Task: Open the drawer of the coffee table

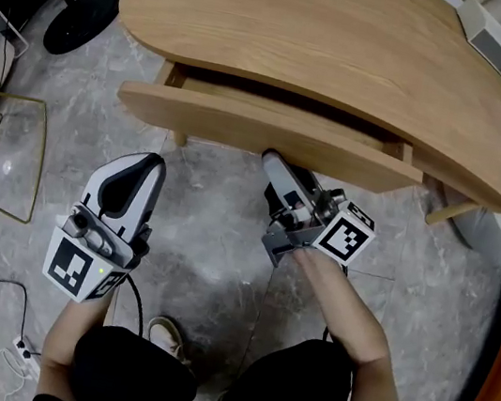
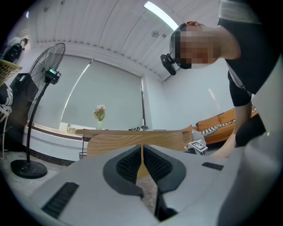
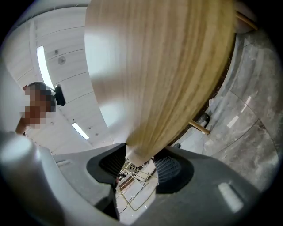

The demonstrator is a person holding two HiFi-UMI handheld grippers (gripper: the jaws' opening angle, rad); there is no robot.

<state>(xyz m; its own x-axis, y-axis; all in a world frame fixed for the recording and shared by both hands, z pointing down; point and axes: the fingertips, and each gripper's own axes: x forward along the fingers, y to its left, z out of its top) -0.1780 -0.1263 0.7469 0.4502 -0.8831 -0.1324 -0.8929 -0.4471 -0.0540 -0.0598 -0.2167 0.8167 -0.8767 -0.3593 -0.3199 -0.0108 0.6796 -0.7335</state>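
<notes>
The wooden coffee table (image 1: pixel 333 47) stands ahead of me, and its drawer (image 1: pixel 243 132) is pulled partway out toward me, so a dark gap shows behind the drawer front. My right gripper (image 1: pixel 272 158) reaches up to the drawer front's lower edge. In the right gripper view the wooden front (image 3: pixel 159 79) sits between the two pads, and the right gripper (image 3: pixel 139 161) is shut on it. My left gripper (image 1: pixel 148 160) hovers over the floor to the left, apart from the table. Its pads meet with nothing between them in the left gripper view (image 2: pixel 142 159).
A fan's black base (image 1: pixel 81 21) stands left of the table, and the fan (image 2: pixel 44 75) is seen upright. A thin wire frame (image 1: pixel 1 153) and cables (image 1: pixel 21 352) lie at the left. A white box (image 1: pixel 491 40) sits on the table's far right. A shoe (image 1: pixel 169 334) is below.
</notes>
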